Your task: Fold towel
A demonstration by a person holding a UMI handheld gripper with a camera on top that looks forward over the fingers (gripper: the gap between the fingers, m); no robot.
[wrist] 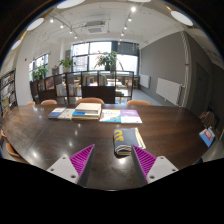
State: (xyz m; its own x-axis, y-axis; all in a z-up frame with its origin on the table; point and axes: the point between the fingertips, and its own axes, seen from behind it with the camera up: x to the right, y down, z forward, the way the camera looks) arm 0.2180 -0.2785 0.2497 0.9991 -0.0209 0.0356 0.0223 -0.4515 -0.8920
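Hovering above a dark round desk (60, 140), the tool (112, 160) has its two fingers spread wide with nothing held between them; the purple pads (82, 157) face each other across the gap. Just ahead of the fingers, slightly toward the right one, lies a small folded towel (127, 139), pale with green and dark edges, resting on the desk and apart from both fingers. Beyond it, near the far edge, sits a row of flat coloured cloths or books (95, 115); which, I cannot tell. Chairs (90, 102) stand behind the desk, with plants (108, 62) by large windows (100, 55).
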